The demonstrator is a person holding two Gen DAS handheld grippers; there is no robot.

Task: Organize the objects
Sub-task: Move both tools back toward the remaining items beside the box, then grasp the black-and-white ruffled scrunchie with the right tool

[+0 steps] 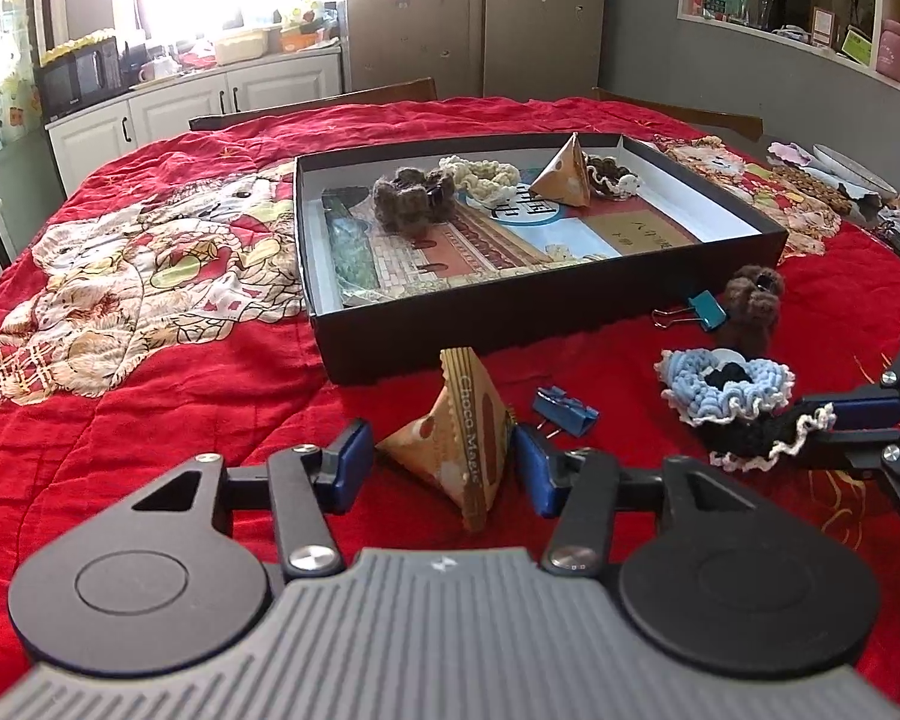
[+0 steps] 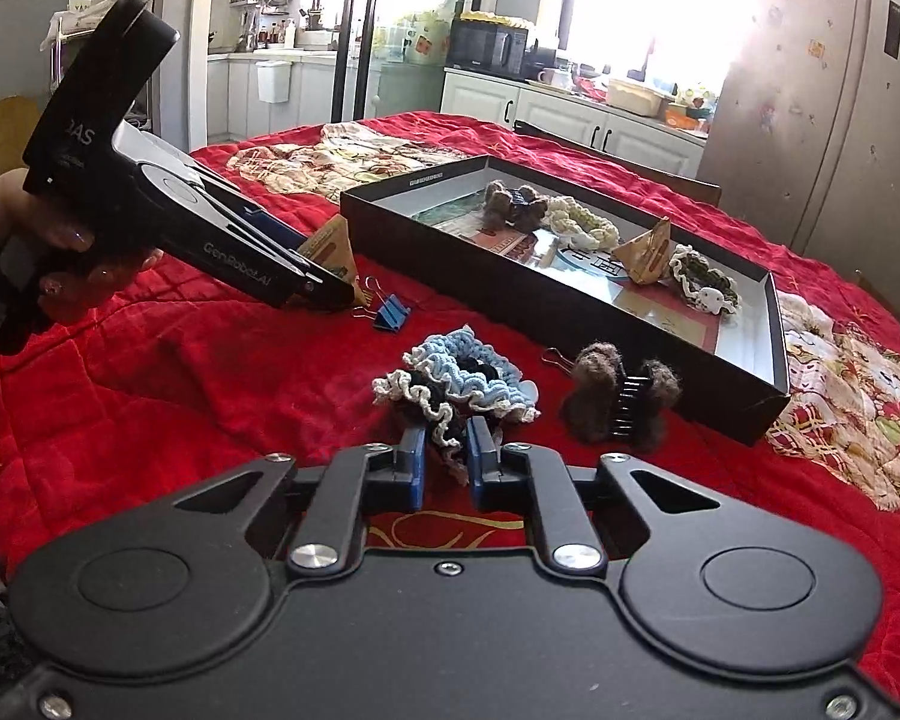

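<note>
A black box on the red cloth holds scrunchies and one tan pyramid packet. My left gripper is open around a second tan "Choco Magic" pyramid packet standing on the cloth; its pads sit close on both sides. In the right wrist view this packet shows behind the left gripper. My right gripper is shut on the black scrunchie with a cream frill, which lies against a blue scrunchie.
A brown fuzzy hair claw lies near the box's front. Blue binder clips lie on the cloth. Nuts and wrappers sit at the table's far right. Chairs stand behind the table.
</note>
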